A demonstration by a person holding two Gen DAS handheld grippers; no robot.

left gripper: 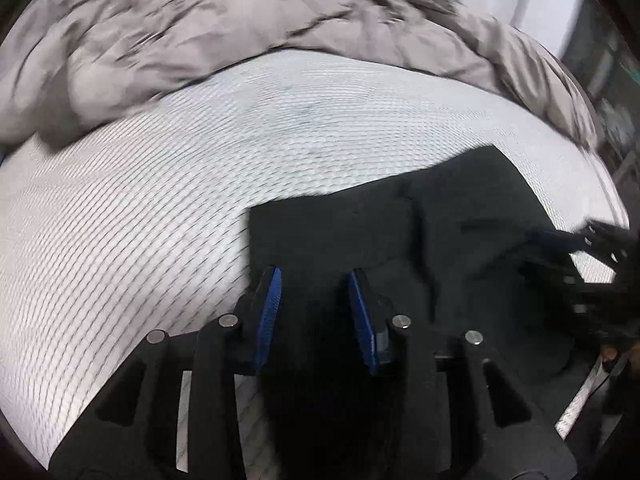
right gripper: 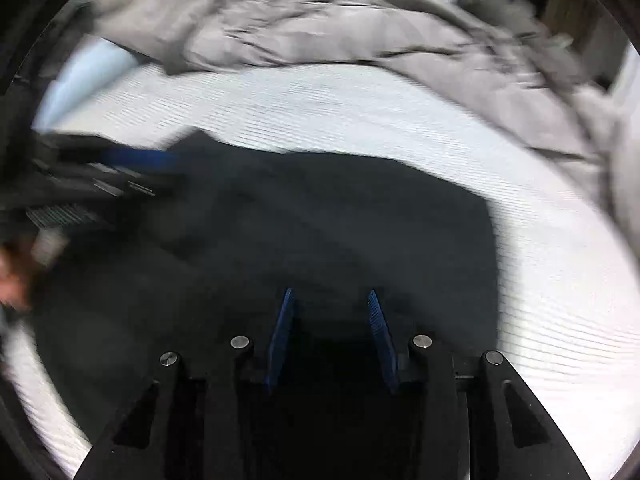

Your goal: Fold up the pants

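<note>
Dark pants are laid flat on the white ribbed mattress, folded into a compact block with a straight left edge. Left gripper is held just above the pants' near left corner, blue pads apart, nothing clamped. Right gripper is positioned over the pants' near edge, fingers likewise spread and empty. A crumpled grey duvet is bunched beyond the pants' far side. Both views are motion-blurred.
</note>
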